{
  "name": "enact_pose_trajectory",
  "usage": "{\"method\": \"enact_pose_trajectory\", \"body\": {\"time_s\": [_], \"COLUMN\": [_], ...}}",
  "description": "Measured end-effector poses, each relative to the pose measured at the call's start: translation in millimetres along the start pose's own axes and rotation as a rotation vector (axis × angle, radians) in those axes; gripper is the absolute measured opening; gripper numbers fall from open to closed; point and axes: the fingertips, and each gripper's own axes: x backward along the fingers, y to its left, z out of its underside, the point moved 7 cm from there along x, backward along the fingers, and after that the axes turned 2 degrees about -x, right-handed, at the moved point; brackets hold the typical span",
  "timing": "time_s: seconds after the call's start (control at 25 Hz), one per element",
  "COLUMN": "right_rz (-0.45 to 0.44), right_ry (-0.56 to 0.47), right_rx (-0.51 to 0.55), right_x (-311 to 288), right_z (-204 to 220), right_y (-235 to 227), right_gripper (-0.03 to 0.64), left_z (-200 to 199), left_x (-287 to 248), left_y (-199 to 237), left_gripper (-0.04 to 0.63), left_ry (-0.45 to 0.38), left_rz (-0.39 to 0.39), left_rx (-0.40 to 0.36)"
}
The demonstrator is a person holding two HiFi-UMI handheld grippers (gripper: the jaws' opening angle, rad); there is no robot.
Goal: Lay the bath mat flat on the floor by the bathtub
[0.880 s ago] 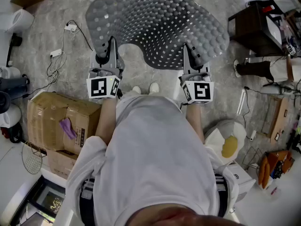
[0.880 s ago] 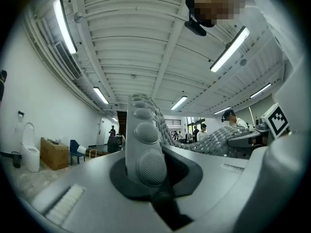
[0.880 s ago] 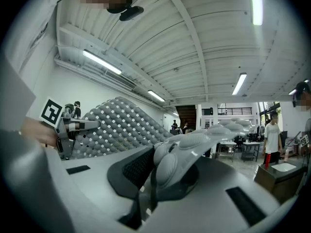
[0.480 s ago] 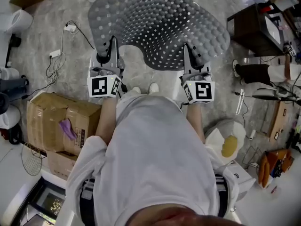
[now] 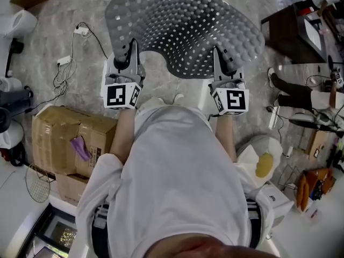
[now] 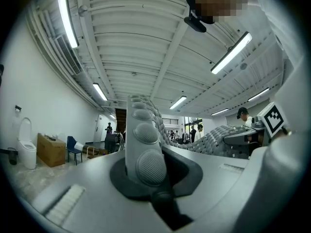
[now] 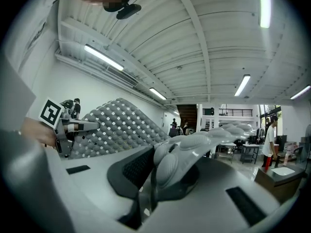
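The bath mat (image 5: 185, 26) is clamped at its near edge by the left tongs (image 5: 128, 51) and the right tongs (image 5: 221, 59). It is judged limp and rubbery, and is best gripped near the corners.

We are seeing open floor (image 5: 161, 80) beside the bath mat (image 5: 183, 20). A cardboard box (image 5: 64, 136) is crowding our left, a dark table (image 5: 285, 30) our right.

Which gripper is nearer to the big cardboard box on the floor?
Left. The left gripper holds the bath mat just beyond the cardboard box; the right gripper holds the mat's other corner, past the person's body.
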Motion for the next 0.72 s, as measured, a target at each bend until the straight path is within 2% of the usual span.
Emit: {"method": "enact_pose_trajectory", "body": {"time_s": [0.44, 0.72], "right_rz": [0.043, 0.042], "right_ry": [-0.001, 0.006], "right_rx": [0.045, 0.046], "right_x": [9.5, -17.2], "right_z": [-18.3, -6.9], "right_y": [7.0, -18.0], "right_gripper": [0.023, 0.023], "left_z": [-13.1, -2.7], "left_x": [7.4, -25.7], "left_y": [4.6, 6.7], "left_gripper": [0.017, 0.017], "left_ry": [-0.032, -0.033], "left_rz": [0.034, 0.028], "left_rx": [-0.006, -0.007]}}
